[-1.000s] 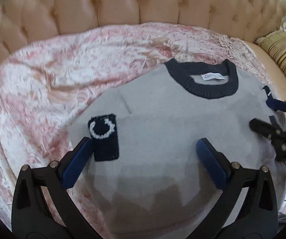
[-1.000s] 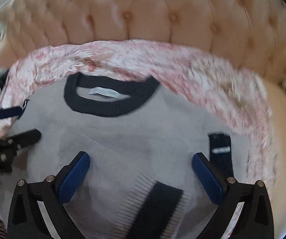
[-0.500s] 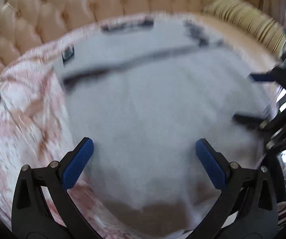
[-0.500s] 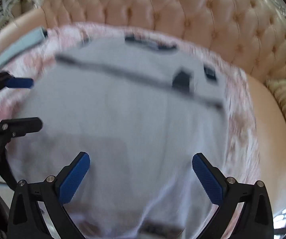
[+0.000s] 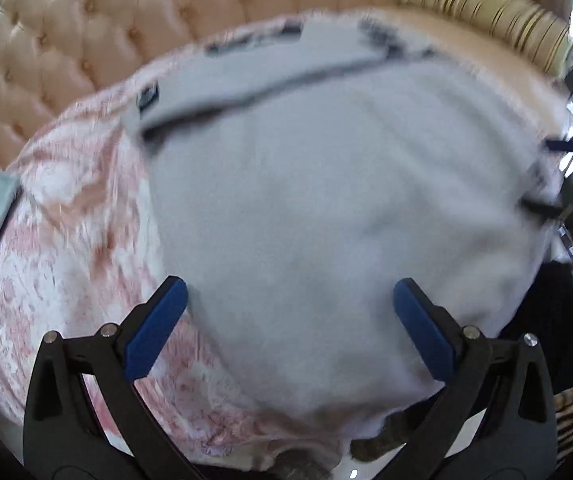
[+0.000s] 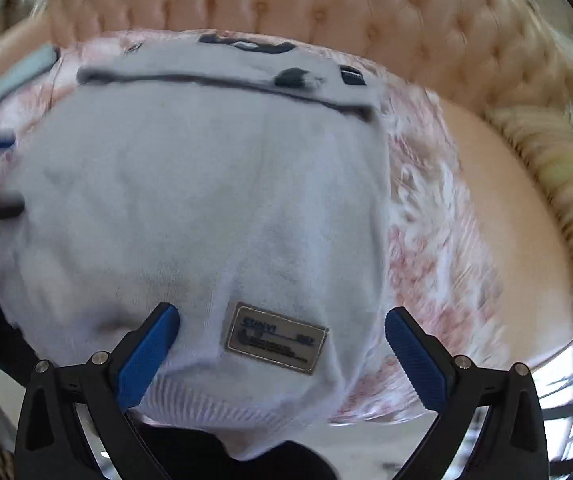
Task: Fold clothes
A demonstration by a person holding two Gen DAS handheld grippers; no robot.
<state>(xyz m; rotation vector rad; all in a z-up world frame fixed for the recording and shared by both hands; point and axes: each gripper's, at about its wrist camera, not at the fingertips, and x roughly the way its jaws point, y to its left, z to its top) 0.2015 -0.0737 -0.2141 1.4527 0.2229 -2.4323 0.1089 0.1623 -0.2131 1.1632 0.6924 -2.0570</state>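
Hovering grippers (image 5: 286, 320) spread over sweater (image 5: 326, 200)

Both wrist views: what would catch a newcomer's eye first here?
A grey sweater fills the middle of both views, spread on a pink blanket over a tufted sofa. Its sewn patch sits between the open fingers of the right gripper, close to the hem. The left gripper is open too, over the sweater's left edge; a striped cushion lies at the far right.
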